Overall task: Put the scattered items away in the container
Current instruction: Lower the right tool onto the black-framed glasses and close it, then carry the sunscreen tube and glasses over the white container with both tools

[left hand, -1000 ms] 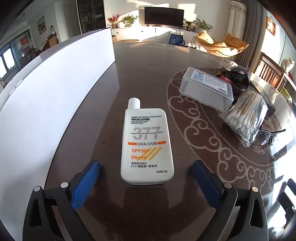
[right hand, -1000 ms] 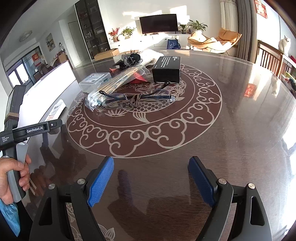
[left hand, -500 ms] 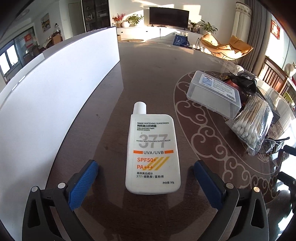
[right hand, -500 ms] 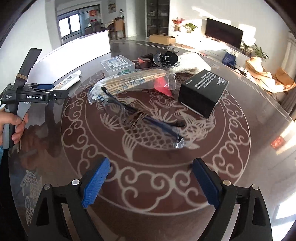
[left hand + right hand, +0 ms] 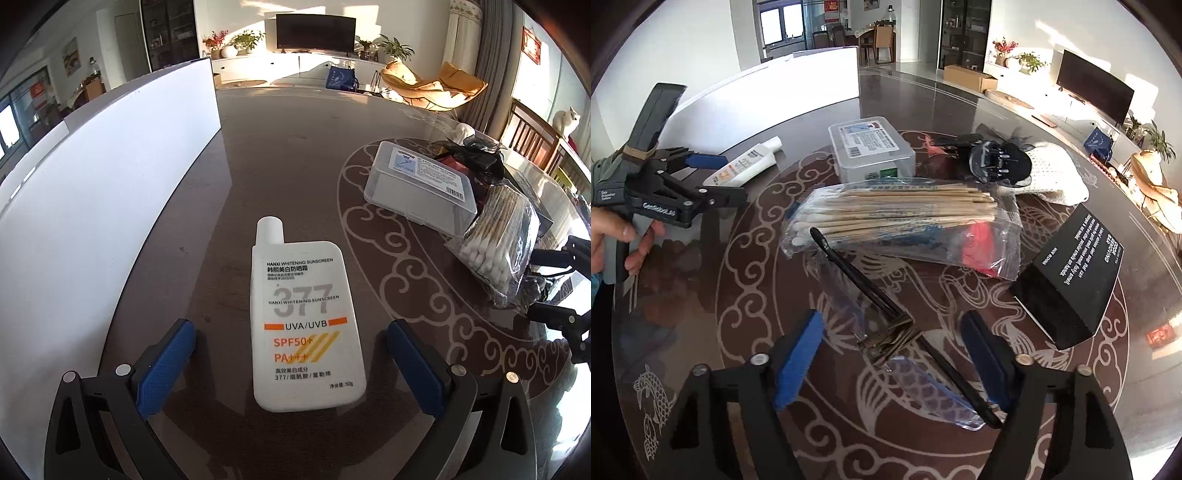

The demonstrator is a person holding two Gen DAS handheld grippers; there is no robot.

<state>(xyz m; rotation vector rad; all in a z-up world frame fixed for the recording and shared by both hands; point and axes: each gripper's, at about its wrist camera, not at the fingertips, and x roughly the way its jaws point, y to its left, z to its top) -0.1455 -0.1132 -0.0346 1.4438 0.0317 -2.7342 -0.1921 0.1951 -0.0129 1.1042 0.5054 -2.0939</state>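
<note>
Since the earlier frames the right gripper (image 5: 892, 356) had swung from bare tabletop to the pile of clutter, and its jaws had just been closing; they now stood partly apart either side of a pair of glasses (image 5: 905, 332), the pads not touching them. The left gripper (image 5: 291, 363) had hardly shifted, its jaws wide apart around the lower end of the sunscreen bottle (image 5: 304, 321), gripping nothing. The white container (image 5: 92, 206) rose as a long wall on the left of the dark patterned table (image 5: 280, 162). The bottle lay flat between container and pile, long axis running away from the left gripper, cap at the far end. Only the right view showed the black box (image 5: 1075, 280), the hair clip (image 5: 997, 160), the glasses and the person's hand (image 5: 613, 240) on the left gripper's handle. Both views showed the clear plastic case (image 5: 871, 151) and the bag of cotton swabs (image 5: 901, 218).
</note>
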